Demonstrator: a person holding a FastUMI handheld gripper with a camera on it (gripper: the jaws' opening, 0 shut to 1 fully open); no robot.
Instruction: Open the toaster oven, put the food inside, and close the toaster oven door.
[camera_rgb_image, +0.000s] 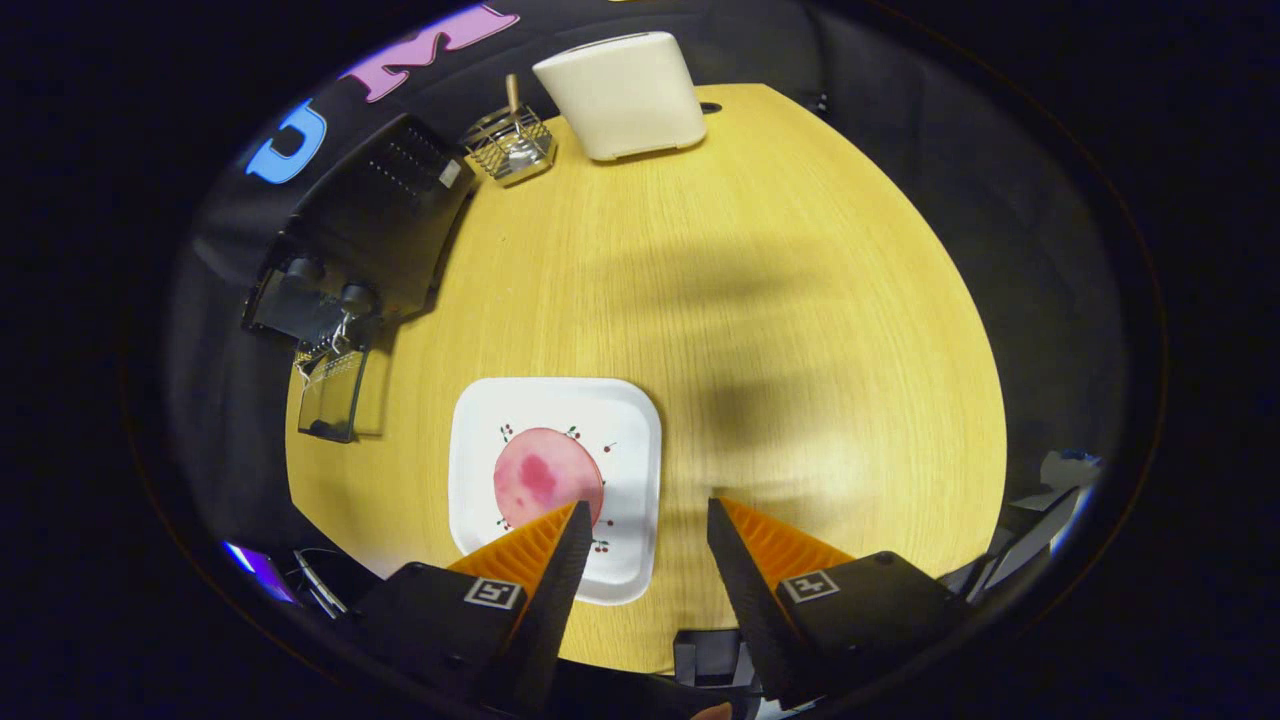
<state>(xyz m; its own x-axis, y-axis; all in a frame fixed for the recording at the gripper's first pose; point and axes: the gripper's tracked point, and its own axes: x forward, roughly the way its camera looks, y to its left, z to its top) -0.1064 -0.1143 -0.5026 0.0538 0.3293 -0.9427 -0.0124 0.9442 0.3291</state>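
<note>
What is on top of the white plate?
A round pink slice of food lies on the white plate, which has small cherry prints. One finger of the open claw covers the slice's near edge.

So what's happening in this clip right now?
A hand-held tool hangs open over a wooden table, holding nothing. The pink slice of food lies on a white square plate, just ahead of one finger. Beyond it, the black toaster oven stands with its door already dropped open.
</note>
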